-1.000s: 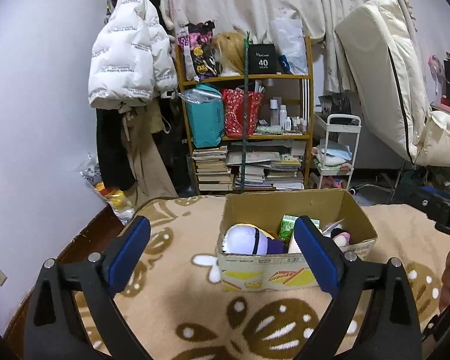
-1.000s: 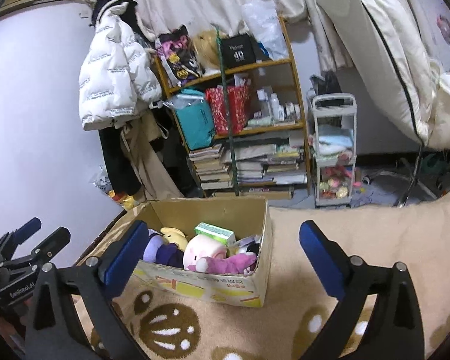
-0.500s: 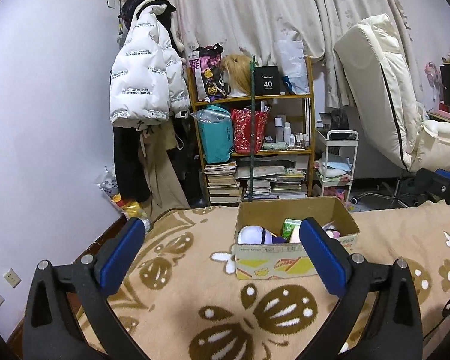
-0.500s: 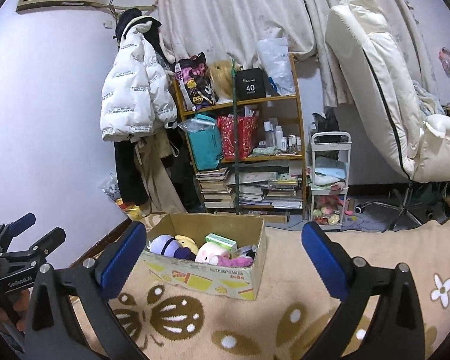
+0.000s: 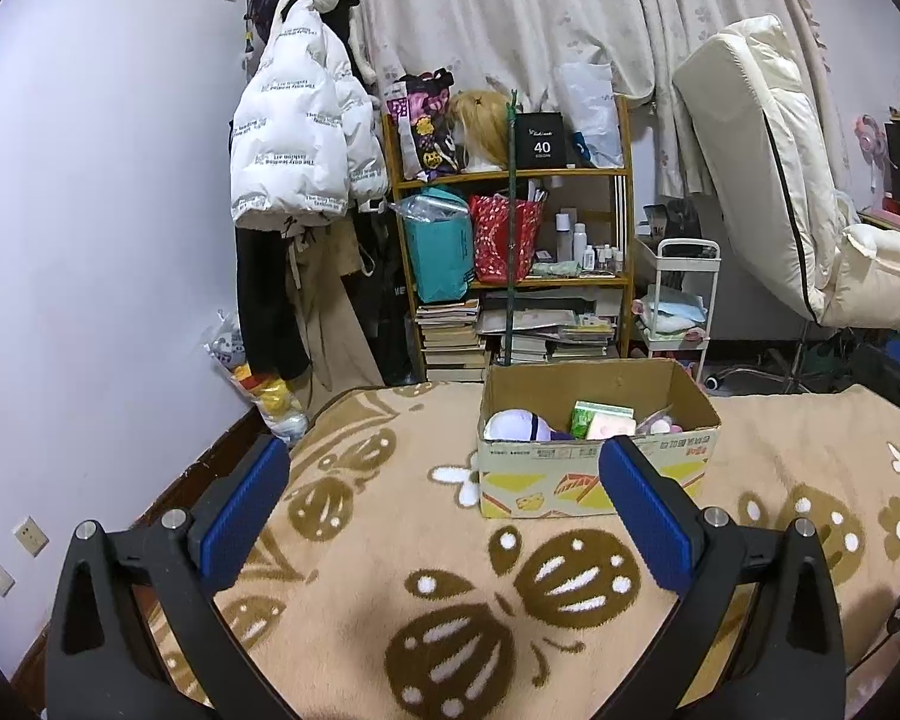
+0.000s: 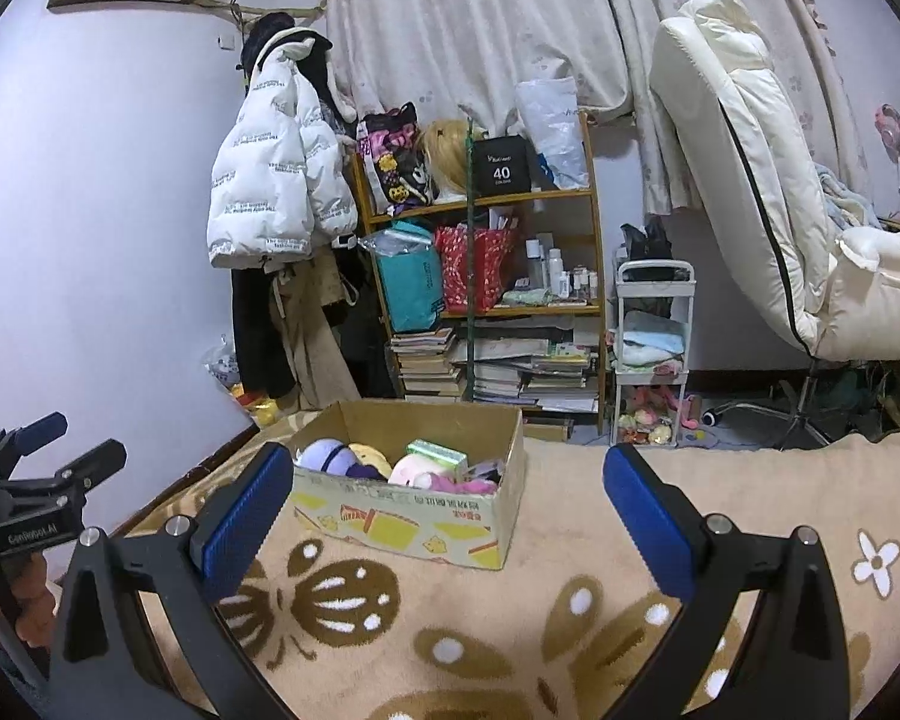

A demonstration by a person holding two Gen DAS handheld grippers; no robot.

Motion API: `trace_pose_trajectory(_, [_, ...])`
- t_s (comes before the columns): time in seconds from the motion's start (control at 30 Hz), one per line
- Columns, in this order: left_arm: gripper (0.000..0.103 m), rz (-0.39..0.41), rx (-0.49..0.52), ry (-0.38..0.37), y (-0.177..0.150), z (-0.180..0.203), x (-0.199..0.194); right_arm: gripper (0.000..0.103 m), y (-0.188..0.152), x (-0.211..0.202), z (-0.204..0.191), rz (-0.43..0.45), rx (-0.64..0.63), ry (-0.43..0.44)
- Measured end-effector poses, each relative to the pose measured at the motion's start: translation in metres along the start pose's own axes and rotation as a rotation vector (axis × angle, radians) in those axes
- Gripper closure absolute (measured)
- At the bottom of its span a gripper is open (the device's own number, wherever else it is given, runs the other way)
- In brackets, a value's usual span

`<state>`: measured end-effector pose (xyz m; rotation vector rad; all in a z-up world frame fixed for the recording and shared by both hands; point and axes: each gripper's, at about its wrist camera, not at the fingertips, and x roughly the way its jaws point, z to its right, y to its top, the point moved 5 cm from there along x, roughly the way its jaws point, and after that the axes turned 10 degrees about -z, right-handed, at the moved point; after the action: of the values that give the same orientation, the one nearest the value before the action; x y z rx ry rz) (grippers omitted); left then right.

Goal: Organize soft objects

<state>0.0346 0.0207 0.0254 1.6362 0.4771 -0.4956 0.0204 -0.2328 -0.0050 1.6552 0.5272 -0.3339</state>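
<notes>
Left wrist: left gripper (image 5: 444, 495) wide open, empty, above blanket (image 5: 390, 570); cardboard box (image 5: 594, 480) of plush toys (image 5: 513, 426) ahead. Right wrist: right gripper (image 6: 441, 501) wide open, empty. Best approach level, drop onto one toy, pinch gently

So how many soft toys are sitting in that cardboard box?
4 visible in the cardboard box: a white-and-purple plush at the left, a yellow plush beside it, a pale pink plush, and a magenta plush. More may lie underneath.
</notes>
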Motion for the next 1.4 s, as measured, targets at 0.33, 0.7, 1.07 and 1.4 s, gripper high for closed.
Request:
trace_pose_trajectory(0.33, [0.001,-0.033,-0.008,-0.02,-0.008,-0.001,0.021,0.0,-0.011,0.016,0.005,-0.038,0.005,0.005])
trace_pose_trajectory(0.7, [0.001,-0.064,0.023,-0.017,-0.014,0.008,0.031,0.0,-0.015,0.024,0.002,-0.061,-0.008,0.004])
trace_pose_trajectory(1.07, [0.001,-0.06,0.033,-0.014,-0.015,0.01,0.031,0.0,-0.017,0.026,0.002,-0.065,-0.008,0.003])
trace_pose_trajectory(1.4, [0.001,-0.056,0.032,0.002,-0.017,0.008,0.029,0.0,-0.017,0.026,0.004,-0.065,-0.009,0.003])
